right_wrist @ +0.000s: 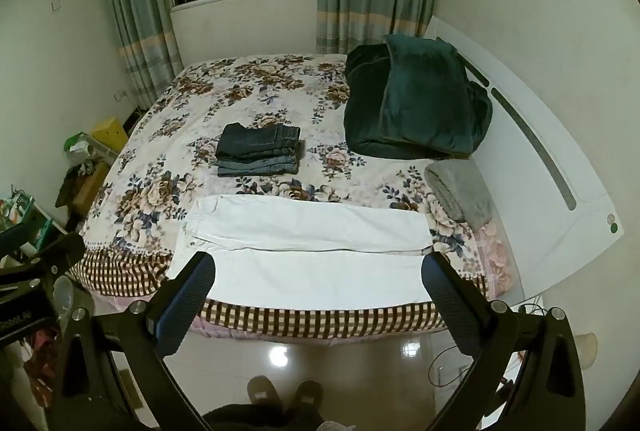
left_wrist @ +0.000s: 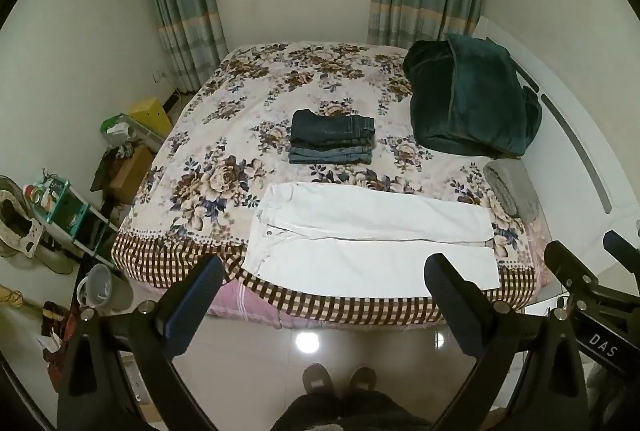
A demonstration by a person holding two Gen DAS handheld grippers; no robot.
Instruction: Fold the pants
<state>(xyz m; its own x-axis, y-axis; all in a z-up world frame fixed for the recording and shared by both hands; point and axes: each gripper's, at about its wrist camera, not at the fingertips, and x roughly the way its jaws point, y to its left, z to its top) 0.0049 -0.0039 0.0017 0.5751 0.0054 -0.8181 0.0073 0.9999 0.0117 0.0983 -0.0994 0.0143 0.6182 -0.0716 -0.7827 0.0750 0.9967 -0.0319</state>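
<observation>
White pants (left_wrist: 372,239) (right_wrist: 308,251) lie flat along the near edge of the bed, waistband to the left, legs stretching right. My left gripper (left_wrist: 326,263) hangs open in the air in front of the bed, nothing between its fingers. My right gripper (right_wrist: 320,263) is open too, held beside it at about the same height; part of it shows at the right edge of the left wrist view. Both point down toward the pants from a distance. A stack of folded dark jeans (left_wrist: 332,139) (right_wrist: 260,151) rests mid-bed behind the pants.
The bed (left_wrist: 256,103) has a floral cover with a checked border. A dark green blanket (left_wrist: 468,99) and a grey folded towel (left_wrist: 512,191) lie at the right by the white headboard (right_wrist: 532,147). Cluttered shelves (left_wrist: 68,211) and a bucket (left_wrist: 100,283) stand left. The person's slippers (left_wrist: 340,383) are on the tiled floor.
</observation>
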